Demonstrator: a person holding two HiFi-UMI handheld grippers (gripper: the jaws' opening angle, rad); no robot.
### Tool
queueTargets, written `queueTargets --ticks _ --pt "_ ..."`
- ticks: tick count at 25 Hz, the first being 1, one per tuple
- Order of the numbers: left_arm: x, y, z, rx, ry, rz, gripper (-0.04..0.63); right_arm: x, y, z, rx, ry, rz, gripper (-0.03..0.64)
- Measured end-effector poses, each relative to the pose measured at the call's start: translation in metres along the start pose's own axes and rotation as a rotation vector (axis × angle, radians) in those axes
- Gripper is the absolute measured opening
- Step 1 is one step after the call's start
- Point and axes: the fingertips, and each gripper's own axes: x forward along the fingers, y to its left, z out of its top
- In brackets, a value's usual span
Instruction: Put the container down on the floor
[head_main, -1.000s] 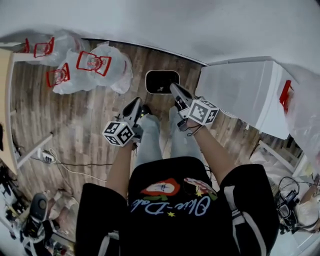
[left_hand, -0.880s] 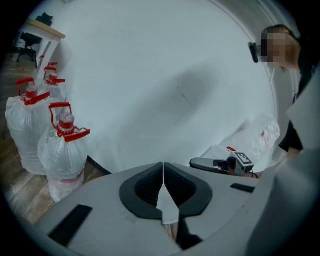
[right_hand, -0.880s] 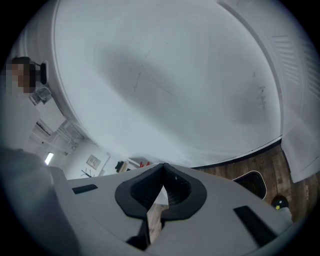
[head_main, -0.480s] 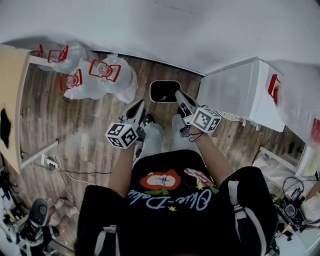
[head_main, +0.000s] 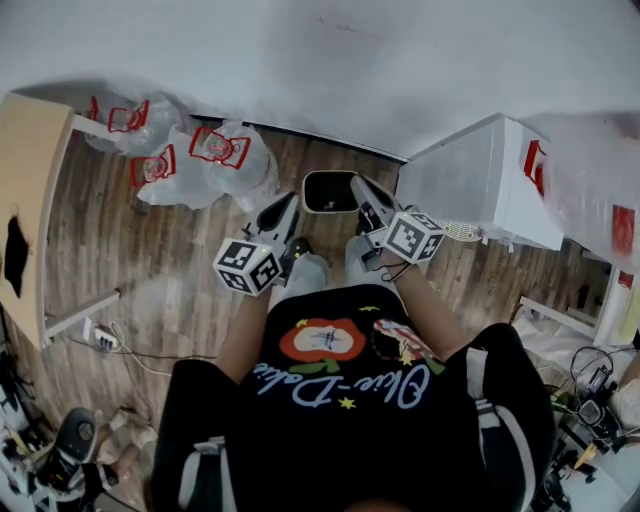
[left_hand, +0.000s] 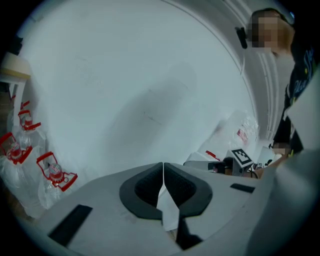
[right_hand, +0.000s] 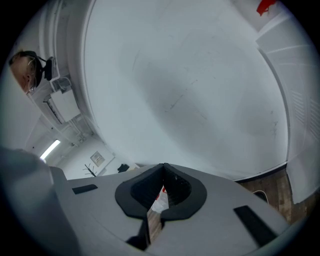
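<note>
While on floor, container near right gripper.

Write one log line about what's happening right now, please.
stage: container set down | container: on floor by wall, not held | left gripper: shut, empty | right gripper: shut, empty

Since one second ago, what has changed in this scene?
Only the view tilted: more white wall and beige table top show. Nothing was taken or let go. The left hand-held gripper and right hand-held gripper stayed shut and empty, pointing toward the black rounded container, which stayed on the wooden floor.
</note>
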Motion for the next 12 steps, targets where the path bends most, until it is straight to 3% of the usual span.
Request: queueTargets --ticks 4,12 --pt "-0.005 -0.01 0.024 0.088 -0.024 -0.024 0.009 -0.004 0.015 0.011 -0.062 -0.023 0.001 0.0" --pt "-0.013 -0.024 0.054 0.189 -0.062 -0.048 0.009 -0.004 0.048 0.029 -0.193 -0.026 0.028 0.0"
